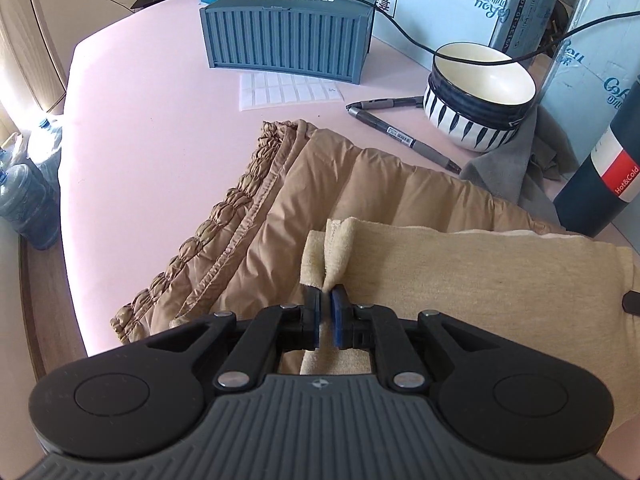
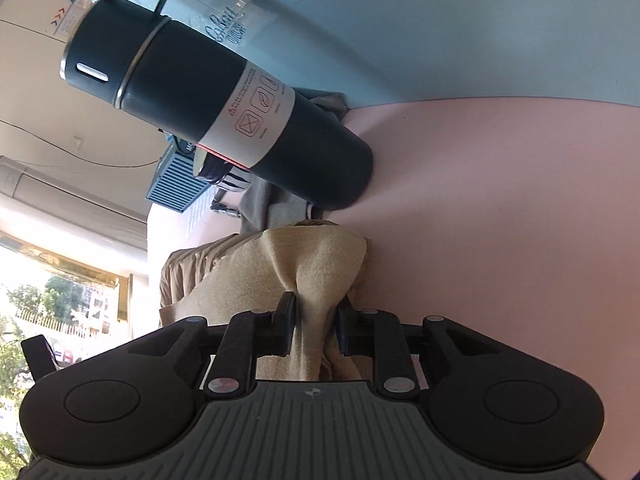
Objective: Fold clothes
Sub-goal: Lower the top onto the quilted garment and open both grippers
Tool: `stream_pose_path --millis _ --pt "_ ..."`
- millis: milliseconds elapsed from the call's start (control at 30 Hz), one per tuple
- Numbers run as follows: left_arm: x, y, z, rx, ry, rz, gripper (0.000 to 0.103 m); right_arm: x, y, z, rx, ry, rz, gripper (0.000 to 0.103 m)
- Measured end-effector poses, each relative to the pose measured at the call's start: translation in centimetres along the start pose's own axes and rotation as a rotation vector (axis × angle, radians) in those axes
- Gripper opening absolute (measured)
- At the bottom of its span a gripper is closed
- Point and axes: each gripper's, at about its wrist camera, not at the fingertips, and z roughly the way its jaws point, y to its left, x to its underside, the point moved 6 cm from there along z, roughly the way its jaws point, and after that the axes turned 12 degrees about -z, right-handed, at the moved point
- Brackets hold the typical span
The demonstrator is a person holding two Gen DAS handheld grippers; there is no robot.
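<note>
Pinching a fold of the beige cloth [image 1: 460, 264], the left gripper [image 1: 326, 294] is clenched; the right gripper [image 2: 316, 312] grasps its bunched edge above the table [image 1: 160, 120].

1. Two grippers: the left gripper [image 1: 325, 294] and the right gripper [image 2: 316, 312], each pinching cloth.
2. One beige knit garment [image 1: 460, 272], right of centre in the left wrist view.
3. One tan padded garment [image 1: 280, 200], centre.
4. One grey cloth [image 1: 508, 168], right.
5. Two pens [image 1: 404, 140], upper right of centre.
6. One striped bowl [image 1: 480, 92], upper right.
7. One dark flask [image 2: 224, 108], upper left of the right wrist view.
8. One grey container-shaped box [image 1: 288, 36], top centre.
9. One label sheet [image 1: 288, 90], below that box.
10. Three water bottles [image 1: 24, 204], left edge.
</note>
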Motion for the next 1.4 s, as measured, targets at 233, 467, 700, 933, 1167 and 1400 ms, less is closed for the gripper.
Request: stream_pose_path --millis 233,467,700,933,1167,1400 --pt "0.0 -0.5 0.0 -0.080 -0.010 0.037 0.030 0.2 -0.7 -0.3 0.052 -0.012 0.006 0.064" --pt "-0.6 0.2 -3.6 -0.127 -0.082 0.024 0.064 0.4 -0.7 -3.6 0.196 -0.072 0.006 0.081" --pt "1.5 1.2 -7.3 -0.149 -0.091 0.008 0.075 3.7 1.1 -7.6 0.215 -0.090 0.002 0.092" --pt "6.7 1.7 -9.6 -0.139 -0.028 0.002 0.078 8.8 3.3 -9.8 0.249 -0.078 -0.026 0.097" --pt "10.2 1.5 -12.0 -0.095 -0.022 -0.033 0.078 12.4 6.0 -10.7 0.264 -0.035 -0.118 0.097" --pt "11.3 0.1 -13.9 -0.069 -0.054 -0.010 0.078 13.8 10.1 -11.4 0.280 -0.038 -0.241 0.102"
